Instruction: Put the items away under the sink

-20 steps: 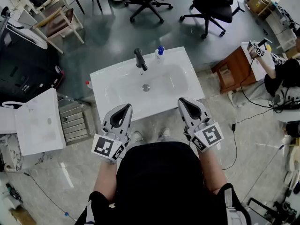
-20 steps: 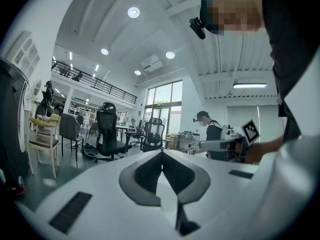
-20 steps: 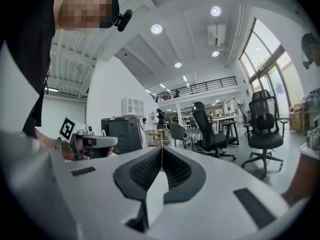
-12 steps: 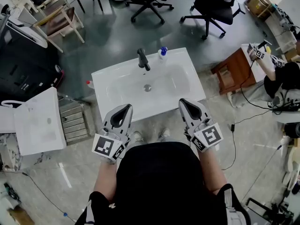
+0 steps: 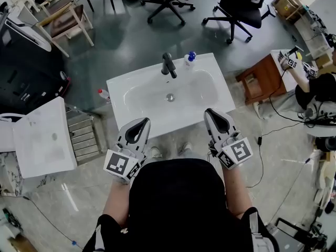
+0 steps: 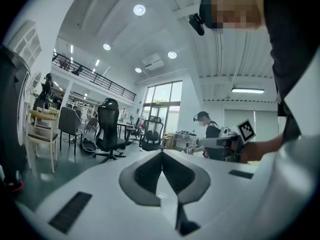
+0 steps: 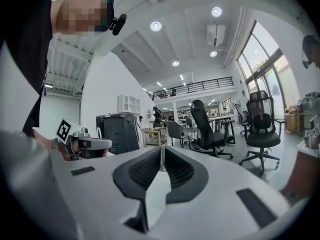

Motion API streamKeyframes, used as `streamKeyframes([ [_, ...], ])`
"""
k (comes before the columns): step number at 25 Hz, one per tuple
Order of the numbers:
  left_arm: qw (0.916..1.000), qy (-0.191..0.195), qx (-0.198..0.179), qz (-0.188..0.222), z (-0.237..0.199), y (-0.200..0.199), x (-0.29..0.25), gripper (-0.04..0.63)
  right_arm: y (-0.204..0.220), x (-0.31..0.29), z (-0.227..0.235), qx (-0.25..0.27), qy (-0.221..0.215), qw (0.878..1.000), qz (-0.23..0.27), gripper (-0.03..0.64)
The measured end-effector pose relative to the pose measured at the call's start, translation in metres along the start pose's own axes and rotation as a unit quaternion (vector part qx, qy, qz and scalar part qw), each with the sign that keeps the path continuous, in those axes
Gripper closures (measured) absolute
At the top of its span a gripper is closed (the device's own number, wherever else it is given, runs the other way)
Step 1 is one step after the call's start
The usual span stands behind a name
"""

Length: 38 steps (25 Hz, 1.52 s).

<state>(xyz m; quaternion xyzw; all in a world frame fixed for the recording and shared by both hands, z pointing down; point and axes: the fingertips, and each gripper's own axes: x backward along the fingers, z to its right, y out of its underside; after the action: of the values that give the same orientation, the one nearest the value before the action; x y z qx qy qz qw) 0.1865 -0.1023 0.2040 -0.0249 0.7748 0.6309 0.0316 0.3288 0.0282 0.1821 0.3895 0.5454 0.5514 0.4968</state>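
A white sink [image 5: 126, 91] stands free on the floor in front of me, with a black faucet [image 5: 168, 65] at its back rim. A small blue-capped bottle [image 5: 189, 58] stands beside the faucet. A red-capped bottle [image 5: 103, 94] sits on the floor by the sink's left end. My left gripper [image 5: 142, 122] hovers level at the sink's near edge, shut and empty. My right gripper [image 5: 212, 113] is held the same way on the other side, also shut with nothing in it. Each gripper view shows only the closed jaw tips, left gripper [image 6: 161, 154] and right gripper [image 7: 161, 153], and the room beyond.
A white panel [image 5: 44, 138] and a metal rack [image 5: 84, 135] stand to the left. A small wooden table [image 5: 261, 77] and floor cables [image 5: 278, 114] lie to the right, near another person [image 5: 315, 91]. Office chairs [image 5: 239, 7] and a wooden chair [image 5: 65, 22] stand behind the sink.
The head view has shifted, so the sink now sits slightly further right and lower. Both grippers keep the same shut pose at its near edge.
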Motion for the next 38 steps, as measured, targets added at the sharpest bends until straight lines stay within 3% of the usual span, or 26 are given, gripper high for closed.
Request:
streamKeyframes([
  [8,0.9998,0.005,0.009,-0.017,-0.009,0.013,-0.004,0.572,0.019,-0.005,0.018,-0.025,0.029,0.999,-0.021,0.58],
  [15,0.9993,-0.029,0.011,-0.019,-0.01,0.015,-0.041,0.572,0.023,-0.029,0.063,-0.028,0.004,0.999,-0.026,0.58],
  [21,0.9955,-0.091,0.014,-0.024,-0.002,0.014,-0.084,0.572,0.027,-0.048,0.123,-0.042,-0.042,0.998,-0.032,0.578],
  [28,0.9833,-0.179,0.017,-0.028,0.004,0.019,-0.116,0.572,0.053,-0.07,0.182,-0.057,-0.09,0.993,-0.055,0.578],
  [34,0.969,-0.243,0.031,-0.033,0.008,0.029,-0.12,0.572,0.087,-0.094,0.204,-0.07,-0.128,0.986,-0.079,0.577],
  [38,0.9635,-0.262,0.035,-0.039,0.014,0.039,-0.124,0.572,0.109,-0.112,0.214,-0.069,-0.14,0.983,-0.099,0.566],
])
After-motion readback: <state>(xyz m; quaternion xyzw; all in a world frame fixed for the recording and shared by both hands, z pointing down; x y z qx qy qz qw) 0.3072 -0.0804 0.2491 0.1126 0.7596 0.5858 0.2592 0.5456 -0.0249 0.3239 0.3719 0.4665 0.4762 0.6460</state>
